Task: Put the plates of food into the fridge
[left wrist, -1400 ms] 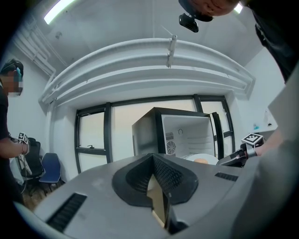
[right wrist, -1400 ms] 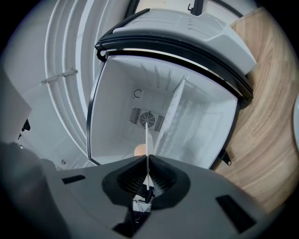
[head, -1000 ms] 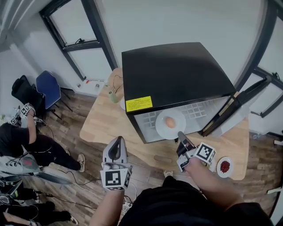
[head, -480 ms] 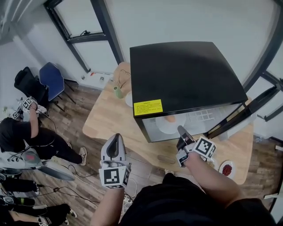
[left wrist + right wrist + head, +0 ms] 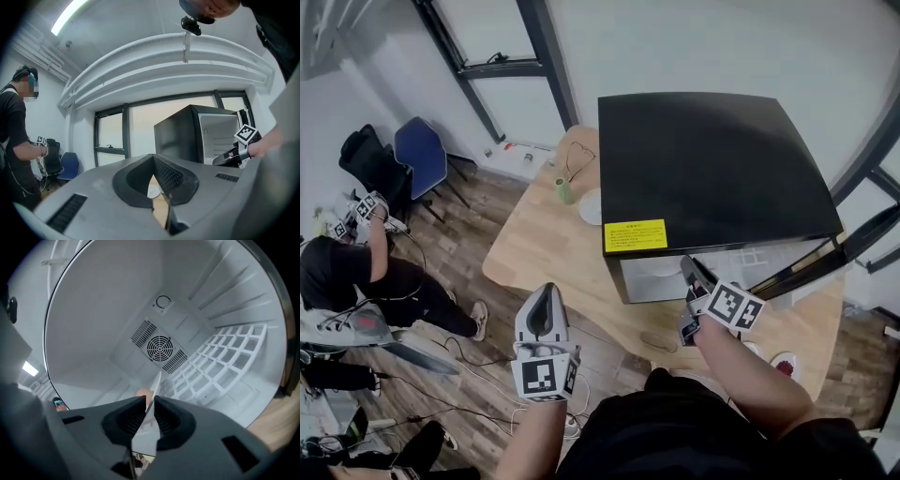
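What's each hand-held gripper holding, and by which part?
Right hand-held gripper: the plate, rim between jaws that have just been opening. Left hand-held gripper: nothing.

The right arm reaches out, the right gripper (image 5: 689, 269) at the open front of the fridge (image 5: 712, 159), tipped slightly down. Its jaws have just been opening a little, close on a plate (image 5: 156, 383) rim. The left gripper (image 5: 546, 292) is held level, well short of the fridge, jaws together and empty.

The head camera looks steeply down from well above the fridge (image 5: 712, 159) and tabletop (image 5: 544, 253). The camera on the left tongs (image 5: 153, 161) sits off the tabletop's near edge, level, facing the fridge's open front from afar. The camera on the right tongs (image 5: 149, 397) peers from close into that same interior, toward its back wall.
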`<state>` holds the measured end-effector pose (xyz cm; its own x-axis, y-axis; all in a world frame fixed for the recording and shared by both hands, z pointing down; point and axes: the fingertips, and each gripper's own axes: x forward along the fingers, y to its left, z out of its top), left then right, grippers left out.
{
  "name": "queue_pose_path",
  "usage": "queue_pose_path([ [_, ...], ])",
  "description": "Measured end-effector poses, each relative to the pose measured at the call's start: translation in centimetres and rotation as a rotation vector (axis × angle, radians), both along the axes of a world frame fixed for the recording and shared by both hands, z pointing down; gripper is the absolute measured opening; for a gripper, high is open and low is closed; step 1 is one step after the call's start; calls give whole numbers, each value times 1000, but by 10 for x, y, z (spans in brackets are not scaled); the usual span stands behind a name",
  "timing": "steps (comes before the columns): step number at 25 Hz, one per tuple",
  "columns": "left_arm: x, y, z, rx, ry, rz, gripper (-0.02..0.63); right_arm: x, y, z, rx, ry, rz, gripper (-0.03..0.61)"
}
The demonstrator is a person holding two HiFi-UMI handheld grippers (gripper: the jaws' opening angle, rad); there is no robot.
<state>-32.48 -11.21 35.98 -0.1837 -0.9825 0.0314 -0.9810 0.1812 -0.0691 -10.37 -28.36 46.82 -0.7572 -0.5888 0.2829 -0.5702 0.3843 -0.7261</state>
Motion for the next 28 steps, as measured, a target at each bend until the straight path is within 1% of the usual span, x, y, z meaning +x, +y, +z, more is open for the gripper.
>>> queue_pose_path([
  [2, -2, 1, 2, -4, 5, -10, 5, -2, -1, 4, 27, 88, -20, 75],
  [4, -2, 1, 1, -5, 10, -13, 5, -4, 2, 9, 49, 169, -46, 126],
  [7, 4, -2, -3, 9, 6, 0, 5, -3, 7, 16, 56, 227, -52, 163],
  [11, 12, 1, -3, 19, 7, 26, 5, 4, 12, 25, 31, 227, -23, 166],
  [16, 15, 19, 5, 10, 24, 39, 5, 23, 20, 31, 7, 219, 34, 166],
  [21, 23, 37, 12, 8, 40, 77, 5, 47, 41, 25, 23, 213, 91, 166],
  [26, 52, 45, 17, 13, 42, 156, 5, 87, 67, 14, 75, 213, 163, 166],
  [28, 62, 48, 18, 14, 43, 182, 5, 105, 78, 11, 102, 183, 194, 166],
])
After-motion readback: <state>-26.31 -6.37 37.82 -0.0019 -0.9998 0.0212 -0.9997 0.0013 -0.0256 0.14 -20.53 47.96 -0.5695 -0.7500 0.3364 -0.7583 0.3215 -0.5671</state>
